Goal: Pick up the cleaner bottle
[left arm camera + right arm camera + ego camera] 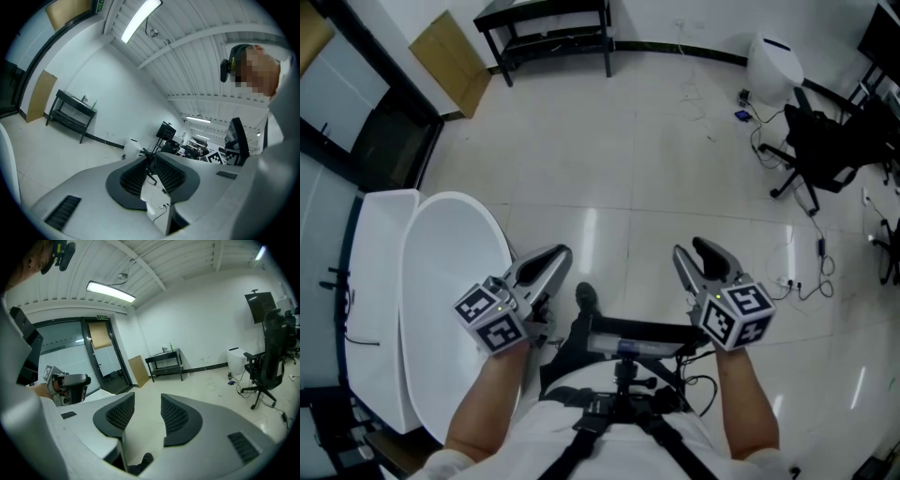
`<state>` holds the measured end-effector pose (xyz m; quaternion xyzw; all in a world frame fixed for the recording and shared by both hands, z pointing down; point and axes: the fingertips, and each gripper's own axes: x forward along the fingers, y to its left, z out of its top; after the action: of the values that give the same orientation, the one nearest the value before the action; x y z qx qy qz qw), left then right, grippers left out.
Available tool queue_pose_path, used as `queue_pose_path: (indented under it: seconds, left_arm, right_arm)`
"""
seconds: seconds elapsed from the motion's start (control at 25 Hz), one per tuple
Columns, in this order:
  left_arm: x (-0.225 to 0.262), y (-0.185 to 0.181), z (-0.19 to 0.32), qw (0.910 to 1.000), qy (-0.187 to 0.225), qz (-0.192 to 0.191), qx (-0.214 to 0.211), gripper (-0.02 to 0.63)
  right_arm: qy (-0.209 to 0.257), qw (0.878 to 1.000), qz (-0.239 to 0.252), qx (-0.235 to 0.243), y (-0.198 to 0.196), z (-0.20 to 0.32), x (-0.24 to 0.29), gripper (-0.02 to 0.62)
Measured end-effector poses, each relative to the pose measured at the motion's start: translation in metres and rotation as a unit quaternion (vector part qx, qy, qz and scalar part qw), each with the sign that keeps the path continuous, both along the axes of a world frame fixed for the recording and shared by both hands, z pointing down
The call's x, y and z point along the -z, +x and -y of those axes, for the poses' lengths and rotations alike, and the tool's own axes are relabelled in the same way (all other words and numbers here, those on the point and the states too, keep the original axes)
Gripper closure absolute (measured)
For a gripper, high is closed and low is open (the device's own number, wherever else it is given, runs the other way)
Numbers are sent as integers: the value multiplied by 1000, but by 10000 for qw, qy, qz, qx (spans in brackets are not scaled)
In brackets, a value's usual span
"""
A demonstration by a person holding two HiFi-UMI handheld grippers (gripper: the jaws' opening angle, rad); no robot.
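No cleaner bottle shows plainly in any view. A small green item point(170, 347) stands on the far black table point(165, 363), too small to tell what it is; the same green item point(94, 104) shows in the left gripper view. My left gripper point(558, 255) is held at waist height over the floor, beside a white oval fixture point(441, 281). Its tips meet with nothing between them point(151, 157). My right gripper point(694, 251) is level with it on the right, jaws apart and empty point(147, 401).
Pale tiled floor stretches ahead. The black table point(548, 28) is against the far wall, with a cardboard sheet point(450, 56) to its left. A white bin point(773, 66), a black office chair point(825, 141) and loose cables point(806, 272) lie at the right.
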<state>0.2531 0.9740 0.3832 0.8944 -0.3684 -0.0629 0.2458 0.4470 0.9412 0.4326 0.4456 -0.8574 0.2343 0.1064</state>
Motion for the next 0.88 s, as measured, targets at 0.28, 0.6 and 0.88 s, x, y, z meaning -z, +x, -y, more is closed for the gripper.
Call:
queue_pose_path:
  seconds: [0.28, 0.6, 0.88]
  left_arm:
    - [-9, -5, 57, 9998, 51, -139, -165, 554]
    - [-11, -52, 153, 9997, 38, -163, -186, 554]
    - [-7, -100, 228, 9994, 65, -219, -261, 555]
  right_arm:
    - [-34, 9998, -45, -200, -3, 46, -3, 419]
    - [-108, 9989, -174, -418, -37, 128, -4, 419]
    - [-81, 9980, -268, -564, -79, 196, 2, 419]
